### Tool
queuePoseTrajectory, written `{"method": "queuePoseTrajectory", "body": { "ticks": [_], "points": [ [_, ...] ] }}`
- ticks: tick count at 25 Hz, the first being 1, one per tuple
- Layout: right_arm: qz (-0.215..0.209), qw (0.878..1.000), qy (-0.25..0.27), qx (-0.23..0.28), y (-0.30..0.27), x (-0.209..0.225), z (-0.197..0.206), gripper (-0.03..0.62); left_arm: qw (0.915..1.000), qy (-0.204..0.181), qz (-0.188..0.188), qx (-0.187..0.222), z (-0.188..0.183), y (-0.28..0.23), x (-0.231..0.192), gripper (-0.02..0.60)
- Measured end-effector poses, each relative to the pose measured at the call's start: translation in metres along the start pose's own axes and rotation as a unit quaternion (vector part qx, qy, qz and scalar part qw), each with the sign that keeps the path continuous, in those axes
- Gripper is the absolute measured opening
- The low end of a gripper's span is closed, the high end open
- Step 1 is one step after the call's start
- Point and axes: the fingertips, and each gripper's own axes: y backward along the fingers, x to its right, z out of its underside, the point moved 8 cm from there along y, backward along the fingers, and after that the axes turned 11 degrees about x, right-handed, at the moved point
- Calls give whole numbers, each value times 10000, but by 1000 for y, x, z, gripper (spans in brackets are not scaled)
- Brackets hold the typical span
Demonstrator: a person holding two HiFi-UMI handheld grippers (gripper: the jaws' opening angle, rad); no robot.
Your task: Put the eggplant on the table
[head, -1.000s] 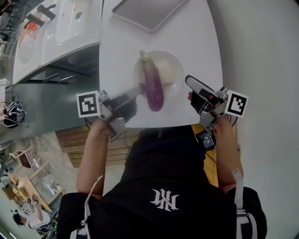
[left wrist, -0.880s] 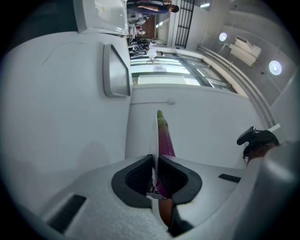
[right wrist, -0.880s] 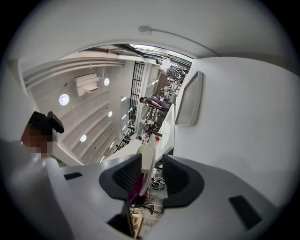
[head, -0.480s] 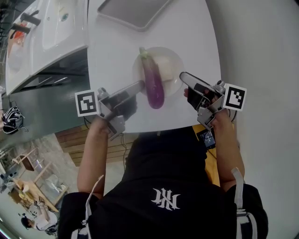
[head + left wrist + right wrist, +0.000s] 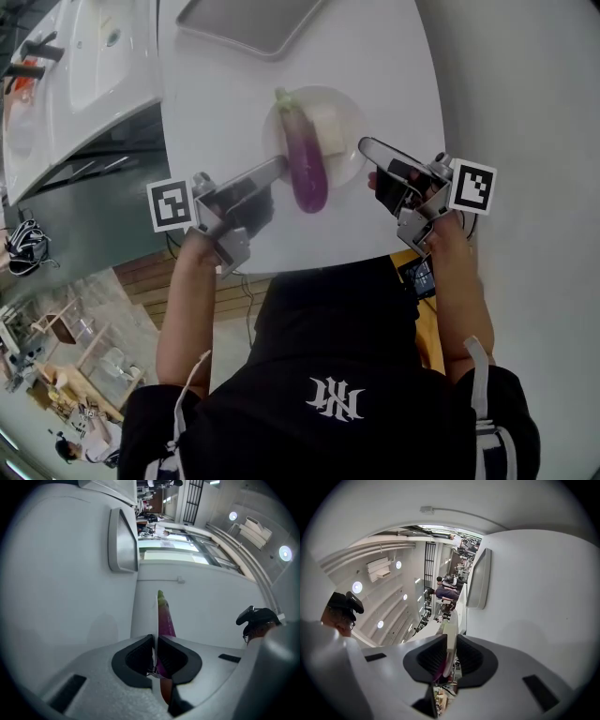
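a round white worktop (image 5: 375,56) fills the upper half of the head view, seen from above by a person in a black shirt who holds a tool in each hand; to its left stands a white sink unit (image 5: 84,66), apart from the worktop; a flat grey tray (image 5: 253,23) lies at the worktop's far edge, partly out of frame; nearer the person, a pale round plate (image 5: 349,112) rests on the worktop; the eggplant (image 5: 305,159), purple with a green stem end pointing away from the person, lies lengthwise on the plate, its near end reaching over the plate's front rim; just beside it on the right, also on the plate, sits a small cream-coloured block (image 5: 328,127); the left tool (image 5: 279,169) reaches in level from the left, and in the left gripper view its jaws are pressed together on the thin left rim of the plate, with the eggplant just behind them; the right tool (image 5: 366,147) comes in from the right side of the plate; in the right gripper view its jaws have just been closing and stand narrowly apart with the plate's right rim between them, not yet squeezing it.
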Motion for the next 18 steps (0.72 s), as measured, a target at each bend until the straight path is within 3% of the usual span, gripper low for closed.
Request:
{"method": "queuePoseTrajectory", "body": {
  "ticks": [5,18],
  "points": [
    [57,10000,-66,-36,-11,31,-13,38,10000,22,-75,-7,-16,-16,-27,23],
    [81,9995,-296,19,-7,60,-11,18,9997,-55,-226,-68,-15,-23,-50,23]
  ]
}}
